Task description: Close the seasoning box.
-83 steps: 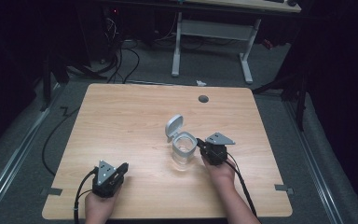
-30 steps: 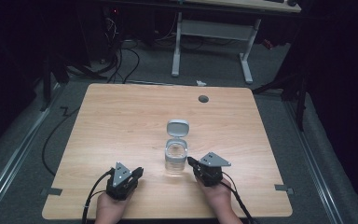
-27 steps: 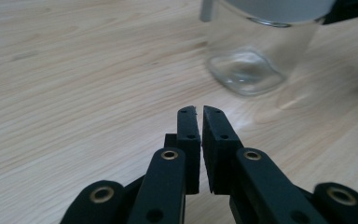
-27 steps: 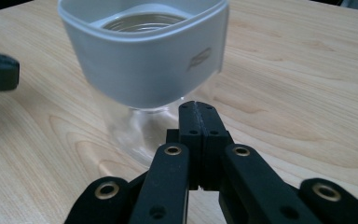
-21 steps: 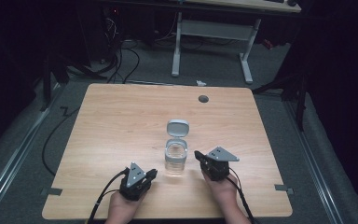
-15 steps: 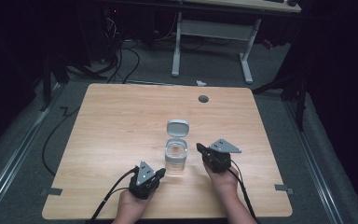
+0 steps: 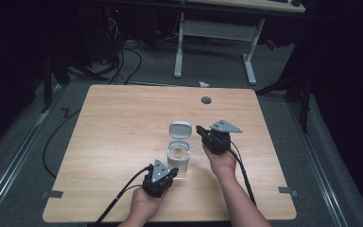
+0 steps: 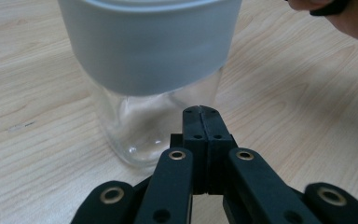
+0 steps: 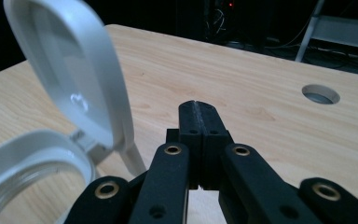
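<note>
- Left gripper (image 8: pixel 200 108): black jaws, brass-ringed pivot holes, small screws.
- Right gripper (image 7: pixel 199 129): grey three-cornered plate on top, black cable trailing.
- Forearms bare, no sleeves.

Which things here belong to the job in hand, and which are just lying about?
In the job:
glass jar
its hinged lid, standing open
left tongs, shut
right tongs, shut

Lying about:
round hole in the table
white desk frame behind
floor cables

Lighting: table (image 7: pixel 123 123) evenly lit from overhead; surroundings beyond the table were near black. Shadows under objects on the table: soft, short. Close views: foreground tongs sharp, glass jar (image 8: pixel 158 93) near them slightly blurred.
</note>
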Tool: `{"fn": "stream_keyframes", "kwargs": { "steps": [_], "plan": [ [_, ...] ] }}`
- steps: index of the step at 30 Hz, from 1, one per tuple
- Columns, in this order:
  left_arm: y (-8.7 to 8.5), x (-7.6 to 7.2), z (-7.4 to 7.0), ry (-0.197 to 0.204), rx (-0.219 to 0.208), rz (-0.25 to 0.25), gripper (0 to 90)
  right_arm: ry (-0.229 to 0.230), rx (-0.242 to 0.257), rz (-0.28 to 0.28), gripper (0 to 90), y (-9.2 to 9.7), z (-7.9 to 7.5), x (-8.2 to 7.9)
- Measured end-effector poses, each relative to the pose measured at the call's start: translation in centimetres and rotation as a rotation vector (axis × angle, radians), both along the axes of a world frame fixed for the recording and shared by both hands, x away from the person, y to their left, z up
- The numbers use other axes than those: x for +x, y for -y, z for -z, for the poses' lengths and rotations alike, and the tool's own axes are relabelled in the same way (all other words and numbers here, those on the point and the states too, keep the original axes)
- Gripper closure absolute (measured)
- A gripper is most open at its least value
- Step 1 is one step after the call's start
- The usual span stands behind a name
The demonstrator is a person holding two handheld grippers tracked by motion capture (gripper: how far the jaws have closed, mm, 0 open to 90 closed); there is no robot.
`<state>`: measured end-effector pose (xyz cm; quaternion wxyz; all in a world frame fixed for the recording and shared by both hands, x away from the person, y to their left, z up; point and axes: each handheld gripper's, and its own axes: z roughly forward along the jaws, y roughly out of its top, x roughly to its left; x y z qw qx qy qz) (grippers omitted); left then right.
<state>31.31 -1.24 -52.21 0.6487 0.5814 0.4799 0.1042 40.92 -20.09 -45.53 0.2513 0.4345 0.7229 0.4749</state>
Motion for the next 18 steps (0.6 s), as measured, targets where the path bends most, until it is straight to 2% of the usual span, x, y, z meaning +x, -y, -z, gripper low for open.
{"fn": "stream_keyframes", "kwargs": {
  "steps": [6, 13, 18],
  "plan": [
    [0.3, 0.4, 0.1, -0.005, 0.002, 0.006, 90.0, 0.023, -0.004, -0.008, 90.0, -1.0, -1.1, 1.1],
    [0.5, 0.4, 0.3, -0.008, 0.007, 0.014, 90.0, 0.034, -0.005, -0.017, 90.0, -1.7, -1.6, 2.1],
    [0.5, 0.4, 0.3, -0.007, 0.007, 0.02, 90.0, 0.051, -0.006, -0.039, 90.0, -2.3, -2.0, 1.8]
  ]
}}
